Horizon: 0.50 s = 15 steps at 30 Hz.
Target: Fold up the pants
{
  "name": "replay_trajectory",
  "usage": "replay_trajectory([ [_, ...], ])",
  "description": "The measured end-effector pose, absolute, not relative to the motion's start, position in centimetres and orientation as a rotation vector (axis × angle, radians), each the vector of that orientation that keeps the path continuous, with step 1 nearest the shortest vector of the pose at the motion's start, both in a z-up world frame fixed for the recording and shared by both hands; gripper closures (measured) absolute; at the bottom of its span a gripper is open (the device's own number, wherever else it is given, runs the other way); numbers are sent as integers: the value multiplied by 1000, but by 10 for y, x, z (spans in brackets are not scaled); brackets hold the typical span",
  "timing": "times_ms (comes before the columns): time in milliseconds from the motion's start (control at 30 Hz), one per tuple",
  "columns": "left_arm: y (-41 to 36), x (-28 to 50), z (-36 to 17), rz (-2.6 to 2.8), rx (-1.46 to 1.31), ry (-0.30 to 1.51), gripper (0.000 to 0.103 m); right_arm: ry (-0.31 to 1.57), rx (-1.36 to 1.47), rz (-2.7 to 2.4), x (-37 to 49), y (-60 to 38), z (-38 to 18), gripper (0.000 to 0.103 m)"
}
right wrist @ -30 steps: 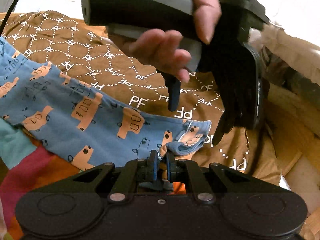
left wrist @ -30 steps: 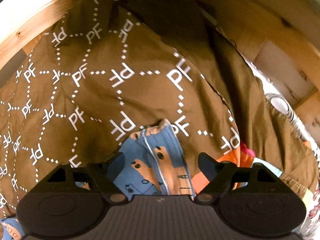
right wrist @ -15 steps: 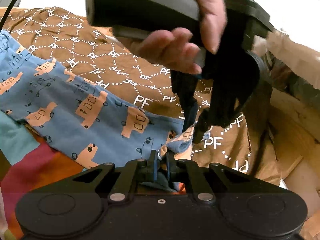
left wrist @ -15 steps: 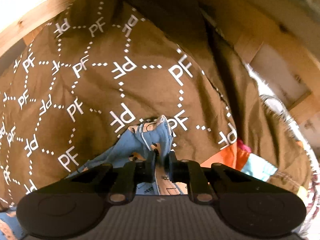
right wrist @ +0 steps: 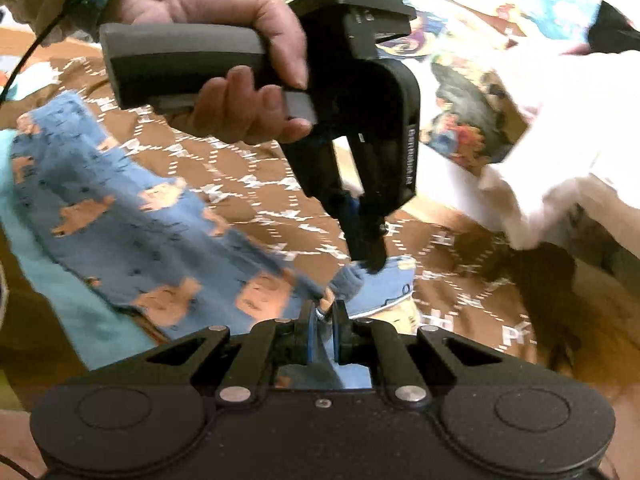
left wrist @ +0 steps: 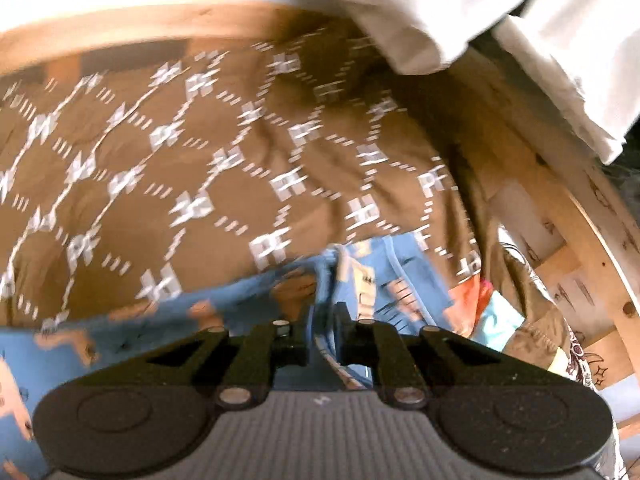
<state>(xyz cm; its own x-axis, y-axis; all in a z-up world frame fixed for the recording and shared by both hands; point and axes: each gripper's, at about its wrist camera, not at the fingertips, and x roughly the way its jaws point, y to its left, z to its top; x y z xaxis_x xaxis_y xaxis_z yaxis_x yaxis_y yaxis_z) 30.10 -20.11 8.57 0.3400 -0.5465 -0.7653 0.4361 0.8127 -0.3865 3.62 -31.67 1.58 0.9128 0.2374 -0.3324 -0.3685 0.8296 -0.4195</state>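
The blue printed pants (right wrist: 132, 236) lie on a brown monogrammed blanket (left wrist: 192, 168) inside a wooden bed frame (left wrist: 560, 216). The left gripper (left wrist: 323, 322) and right gripper (right wrist: 323, 320) each pinch the pants' hem; white bedding (right wrist: 560, 128) lies beyond.

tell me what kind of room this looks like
Probably a bedroom, on a bed: a brown PF-patterned blanket is spread inside a raw wooden bed frame, white bedding is bunched at one side, and blue printed pants lie on top.
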Motion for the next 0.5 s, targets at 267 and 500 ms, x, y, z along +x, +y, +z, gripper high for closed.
replay_trajectory([
  [267, -218, 325, 76, -708, -264, 1015, 92, 343, -351, 215, 56, -327, 18, 95],
  [500, -306, 340, 93, -804, -225, 956, 92, 376, -26, 45, 64, -399, 25, 95],
])
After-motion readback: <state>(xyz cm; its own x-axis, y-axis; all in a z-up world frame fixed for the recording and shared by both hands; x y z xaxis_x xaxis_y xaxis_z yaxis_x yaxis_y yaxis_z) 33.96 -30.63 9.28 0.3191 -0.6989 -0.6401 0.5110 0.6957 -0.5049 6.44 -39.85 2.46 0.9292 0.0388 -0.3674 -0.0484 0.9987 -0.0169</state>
